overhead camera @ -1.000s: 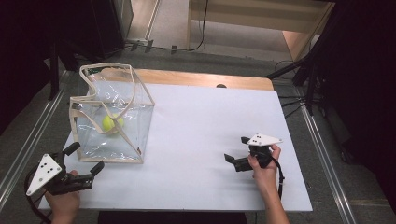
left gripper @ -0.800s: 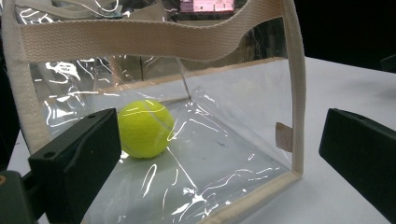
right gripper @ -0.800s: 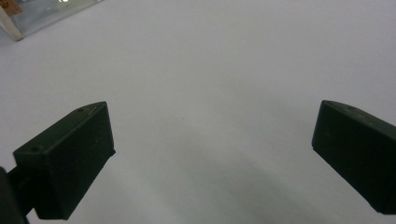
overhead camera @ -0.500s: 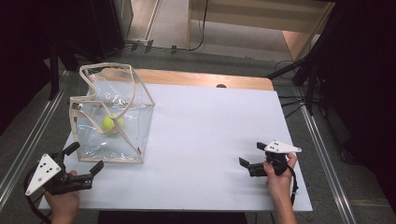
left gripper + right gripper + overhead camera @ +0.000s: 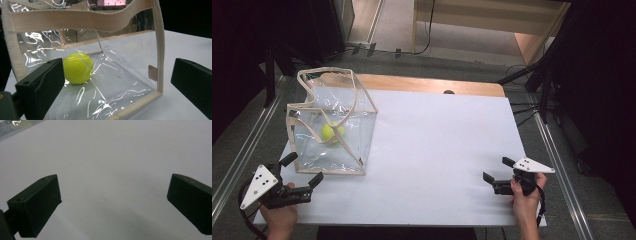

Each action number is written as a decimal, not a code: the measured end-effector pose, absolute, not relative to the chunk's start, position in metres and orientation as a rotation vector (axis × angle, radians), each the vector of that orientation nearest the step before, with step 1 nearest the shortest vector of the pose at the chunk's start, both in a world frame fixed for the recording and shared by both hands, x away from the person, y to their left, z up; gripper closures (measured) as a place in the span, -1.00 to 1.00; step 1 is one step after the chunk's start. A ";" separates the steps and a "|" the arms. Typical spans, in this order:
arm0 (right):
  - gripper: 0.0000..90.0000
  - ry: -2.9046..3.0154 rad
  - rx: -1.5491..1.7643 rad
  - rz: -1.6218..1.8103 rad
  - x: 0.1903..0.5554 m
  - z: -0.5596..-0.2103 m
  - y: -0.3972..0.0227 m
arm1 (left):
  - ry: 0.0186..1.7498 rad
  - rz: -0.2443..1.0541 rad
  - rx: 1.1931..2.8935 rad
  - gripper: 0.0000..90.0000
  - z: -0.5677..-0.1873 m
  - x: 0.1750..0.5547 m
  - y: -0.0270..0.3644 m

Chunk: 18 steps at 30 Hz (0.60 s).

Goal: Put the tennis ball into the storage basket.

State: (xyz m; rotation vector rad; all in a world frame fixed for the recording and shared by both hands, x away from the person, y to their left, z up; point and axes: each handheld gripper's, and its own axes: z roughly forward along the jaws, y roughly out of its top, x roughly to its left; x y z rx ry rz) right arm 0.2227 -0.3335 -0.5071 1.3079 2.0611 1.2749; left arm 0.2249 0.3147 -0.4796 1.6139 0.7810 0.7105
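A clear plastic bag [image 5: 332,125] with cream webbing trim stands on the white table [image 5: 437,150], toward its far left part, and everything else can be placed from it. Inside the bag, resting on its floor, sits a yellow-green tennis ball [image 5: 332,133]; from the left gripper view the ball [image 5: 78,68] lies low behind the transparent front wall, under the broad webbing strap across the top of the bag [image 5: 100,50]. The person's left hand [image 5: 279,220] comes up from the near edge, just in front of the bag's near-left corner, fist wrapped around the left gripper [image 5: 302,170], which is held low and roughly level, pointed at the bag's front face. Its jaws stand wide apart with nothing between them, close to the bag but not touching it; the grey three-cornered plate rides on top, tilted toward the person. Well away from the bag, near the table's near right corner, the right hand [image 5: 526,200] grips the right gripper [image 5: 499,170] with the forearm running up from the bottom edge. That gripper points back across the table in the bag's general direction, angled down at bare white tabletop, and its jaws are likewise spread wide and empty, as the right gripper view confirms. A strip of wood shows along the table's far edge beyond the bag.
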 end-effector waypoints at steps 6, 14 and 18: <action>-1.00 2.012 1.321 1.303 0.216 -0.509 -0.342 | 0.782 0.712 1.613 -1.00 -0.479 0.225 0.315; -1.00 1.970 1.343 1.341 0.211 -0.510 -0.350 | 0.782 0.713 1.611 -1.00 -0.479 0.225 0.316; -1.00 1.967 1.339 1.338 0.211 -0.510 -0.350 | 0.786 0.710 1.608 -1.00 -0.479 0.225 0.316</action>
